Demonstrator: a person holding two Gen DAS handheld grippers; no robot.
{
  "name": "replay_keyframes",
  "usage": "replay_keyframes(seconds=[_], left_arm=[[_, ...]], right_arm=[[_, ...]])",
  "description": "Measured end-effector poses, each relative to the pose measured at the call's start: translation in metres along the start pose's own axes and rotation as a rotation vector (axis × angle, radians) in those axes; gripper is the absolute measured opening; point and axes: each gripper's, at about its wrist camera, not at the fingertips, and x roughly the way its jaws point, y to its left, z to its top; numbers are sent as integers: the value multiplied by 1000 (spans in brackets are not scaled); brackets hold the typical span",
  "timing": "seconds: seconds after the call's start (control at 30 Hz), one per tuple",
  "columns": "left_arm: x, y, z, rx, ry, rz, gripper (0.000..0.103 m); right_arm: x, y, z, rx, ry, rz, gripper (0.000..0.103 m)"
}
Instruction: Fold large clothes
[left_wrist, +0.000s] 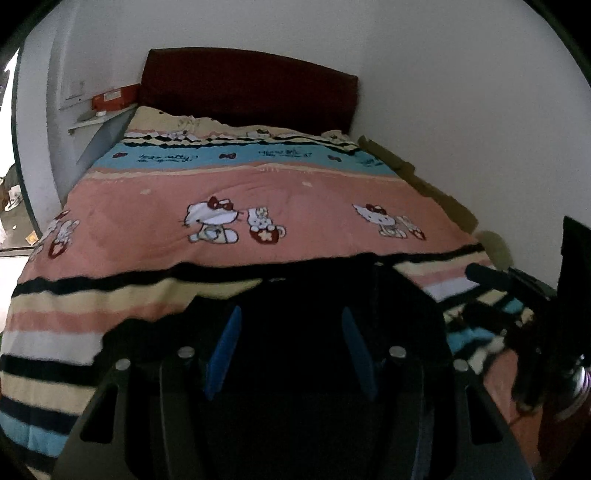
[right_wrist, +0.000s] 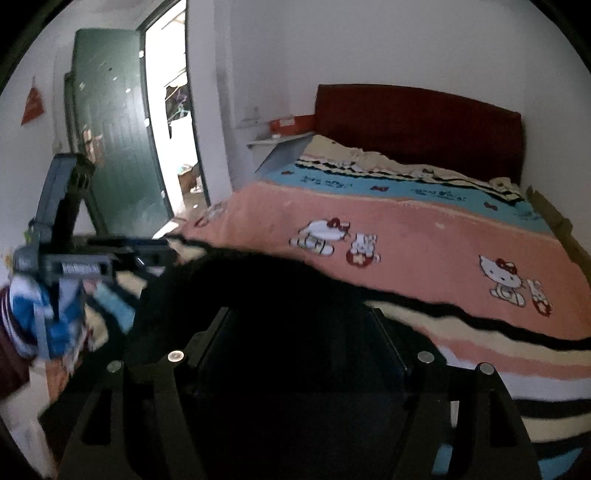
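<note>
A black garment is seen bunched on the bed, not yet neatly folded. The left gripper is seen apart above it, nothing clamped. Whether the right gripper is apart or together cannot be told.

Black garment on a pink bedspread with white cartoon cats, blue band, cream and black stripes. Dark red headboard, green door, blue pads.

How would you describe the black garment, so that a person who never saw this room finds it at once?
Start from the bed with the dark red headboard and its pink cartoon-cat blanket. At the striped end nearest the cameras lies the black garment, across the blanket's stripes. It is the only plain, pattern-free dark cloth on the bed.
</note>
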Motion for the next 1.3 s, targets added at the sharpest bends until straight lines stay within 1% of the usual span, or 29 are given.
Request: replay_keyframes(seconds=[0.07, 0.13, 0.23, 0.33, 0.37, 0.4, 0.43, 0.5, 0.6, 0.7, 0.8, 0.87, 0.9, 1.0, 1.07, 1.13, 1.2, 1.3], left_arm=[[16, -2, 7, 8, 18, 10, 55], [34, -4, 5, 16, 47, 23, 55], [53, -2, -13, 39, 85, 41, 55], [71, 3, -42, 65, 135, 58, 56], [77, 4, -52, 76, 145, 67, 59], [81, 5, -63, 95, 143, 76, 61], [83, 5, -74, 110, 128, 75, 62], [84, 5, -89, 104, 108, 64, 63], [90, 6, -103, 108, 96, 70, 63], [98, 6, -104, 112, 105, 89, 63], [103, 3, -100, 119, 140, 119, 63], [98, -1, -94, 132, 182, 130, 63], [89, -6, -91, 142, 199, 135, 62], [56, -19, -90, 178, 182, 137, 62], [37, -25, -92, 185, 171, 113, 62], [18, -33, -100, 195, 163, 89, 62], [10, -38, -108, 194, 171, 70, 62], [19, -40, -132, 196, 219, 83, 62]], right_arm=[[16, 0, 15, 22, 0, -12, 71], [36, -2, 23, 48, 23, -12, 71], [65, -7, 21, 75, 90, -22, 71], [91, -10, 0, 79, 179, -26, 71], [99, -12, -10, 74, 209, -27, 71], [109, -11, -24, 61, 248, -28, 71], [113, -11, -32, 55, 263, -24, 72], [114, -9, -54, 63, 266, -1, 72], [116, -5, -73, 43, 265, -11, 72], [125, -4, -83, 37, 267, -35, 72], [135, -6, -82, 47, 286, -52, 72], [132, -6, -79, 49, 309, -51, 72], [129, -4, -77, 43, 331, -54, 72], [106, 7, -72, 4, 359, -38, 71], [86, 16, -73, -20, 359, -25, 71], [68, 20, -76, -15, 351, -13, 71], [52, 25, -80, -13, 345, -6, 71], [39, 33, -91, -20, 359, 18, 71]])
